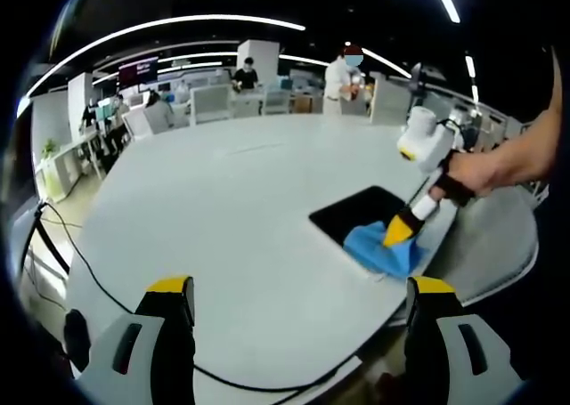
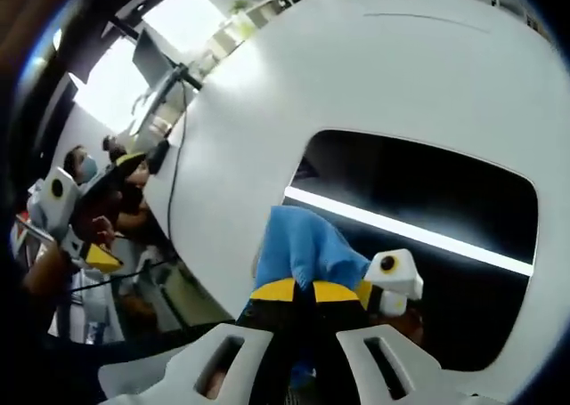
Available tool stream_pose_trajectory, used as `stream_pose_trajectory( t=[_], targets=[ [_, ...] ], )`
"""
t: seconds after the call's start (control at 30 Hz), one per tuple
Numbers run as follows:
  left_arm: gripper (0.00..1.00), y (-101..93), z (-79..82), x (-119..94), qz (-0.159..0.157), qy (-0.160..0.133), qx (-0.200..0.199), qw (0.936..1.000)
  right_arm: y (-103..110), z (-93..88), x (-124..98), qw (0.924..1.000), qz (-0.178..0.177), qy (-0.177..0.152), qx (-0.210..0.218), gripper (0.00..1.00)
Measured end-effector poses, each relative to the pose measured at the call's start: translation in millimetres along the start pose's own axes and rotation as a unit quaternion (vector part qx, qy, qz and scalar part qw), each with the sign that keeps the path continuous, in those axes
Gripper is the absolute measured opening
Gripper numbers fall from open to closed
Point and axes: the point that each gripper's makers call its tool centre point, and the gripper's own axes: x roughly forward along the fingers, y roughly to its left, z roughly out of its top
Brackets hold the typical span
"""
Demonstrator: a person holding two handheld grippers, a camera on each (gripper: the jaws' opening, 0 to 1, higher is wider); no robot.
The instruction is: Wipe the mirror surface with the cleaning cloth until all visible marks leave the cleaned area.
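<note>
The right gripper [image 2: 303, 291] had its two yellow-tipped jaws drawn together on a fold of the blue cleaning cloth [image 2: 303, 245], with almost no gap visible between the tips. The cloth bunched upward from the jaws and lay on the near edge of the mirror [image 2: 427, 191], partly overhanging onto the white table [image 2: 356, 76]. The mirror lay flat on the table near its edge, its dark surface reflecting a bright ceiling light strip.

The left gripper [image 1: 298, 303] was held well back from the work, jaws wide apart and holding nothing, above bare table [image 1: 223, 209].

Handling judgement: the cloth appeared soft, light and limp, so it would likely fold and drag rather than push flat; a grip on a gathered bunch near its middle should keep more fabric under the tips. The mirror appeared rigid, smooth and fragile, and could slide on the table under sideways pressure.

View comparison: the right gripper view showed the jaw closure and the reflective surface at close range, but marks on the glass could not be made out. The left gripper view showed the right gripper [image 1: 398, 231], cloth [image 1: 383, 249] and mirror [image 1: 356, 214] together, with the person's hand [image 1: 485, 169] on the handle and a cable [image 1: 80, 254] trailing across the table edge.
</note>
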Motion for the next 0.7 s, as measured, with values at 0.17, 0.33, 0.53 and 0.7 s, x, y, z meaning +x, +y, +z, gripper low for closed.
stream_pose_trajectory(
  t=[0.17, 0.33, 0.53, 0.7],
  targets=[
    [0.99, 0.4, -0.1, 0.6, -0.001, 0.001, 0.0, 1.0, 4.0, 2.7, 4.5, 1.0, 0.002, 0.002, -0.005, 0.0],
    [0.99, 1.3, -1.5, 1.3, -0.001, 0.002, -0.001, 1.0, 4.7, 3.2, 5.1, 1.0, 0.002, 0.005, -0.007, 0.0],
    [0.99, 1.5, -1.1, 3.3, -0.001, 0.002, -0.002, 1.0, 4.8, 3.1, 4.9, 1.0, 0.004, 0.003, -0.003, 0.0],
    [0.99, 0.4, -0.3, 4.9, -0.003, 0.002, -0.001, 1.0, 4.5, 3.5, 5.6, 0.9999, 0.001, 0.006, -0.008, 0.0]
  ],
)
